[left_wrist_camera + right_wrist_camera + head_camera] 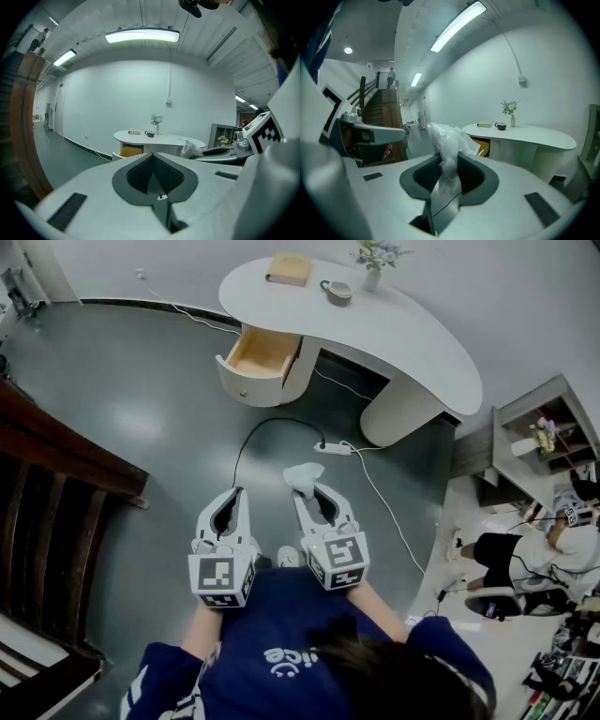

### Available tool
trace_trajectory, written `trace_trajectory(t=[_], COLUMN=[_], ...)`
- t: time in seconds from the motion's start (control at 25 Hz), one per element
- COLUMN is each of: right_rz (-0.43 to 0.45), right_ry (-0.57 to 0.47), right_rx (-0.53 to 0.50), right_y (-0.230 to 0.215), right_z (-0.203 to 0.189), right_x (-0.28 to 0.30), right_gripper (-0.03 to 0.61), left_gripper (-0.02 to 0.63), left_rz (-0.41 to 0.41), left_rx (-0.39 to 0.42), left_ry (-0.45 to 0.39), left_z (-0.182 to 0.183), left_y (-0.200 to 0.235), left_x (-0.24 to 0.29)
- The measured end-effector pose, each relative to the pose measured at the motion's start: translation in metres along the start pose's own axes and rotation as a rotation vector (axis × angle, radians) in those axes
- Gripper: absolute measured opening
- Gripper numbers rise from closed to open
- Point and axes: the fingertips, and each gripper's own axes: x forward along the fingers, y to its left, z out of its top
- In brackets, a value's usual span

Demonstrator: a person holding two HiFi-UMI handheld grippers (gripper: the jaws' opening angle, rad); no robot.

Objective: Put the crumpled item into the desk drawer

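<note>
Right gripper [448, 165]: jaws clamped on wad [445, 140], which bulges past the tips. Left gripper [152, 174]: jaws together, empty. Bench drawer [263, 353] open, well apart.

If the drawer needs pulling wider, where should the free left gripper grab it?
Probably the small knob on the curved front of the drawer, approached head-on from the floor side; that front is otherwise smooth. Open the shut left gripper first.

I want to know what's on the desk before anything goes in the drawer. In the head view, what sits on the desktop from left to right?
Book → cup → vase of flowers.
</note>
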Motion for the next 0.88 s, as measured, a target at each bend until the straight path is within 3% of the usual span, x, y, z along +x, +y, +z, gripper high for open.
trace_trajectory(t=[0.44,0.68,0.88], right_rz=[-0.033,-0.108,-0.117], right_ry=[-0.019,-0.015,0.011], right_rx=[0.038,0.066,0.065], right_y=[0.008,0.012,0.012], right_z=[0.014,0.006,0.001], right_x=[0.029,0.034,0.041], right_gripper=[0.115,0.115,0.115], left_gripper=[0.005,0.005,0.005], left_rz=[-0.043,-0.083,-0.094], left_rx=[0.004,0.018,0.004], left_ry=[-0.004,0.003,0.010], left_z=[0.006,0.003,0.000], left_y=[0.032,0.045,0.052], left_x=[0.017,0.018,0.022])
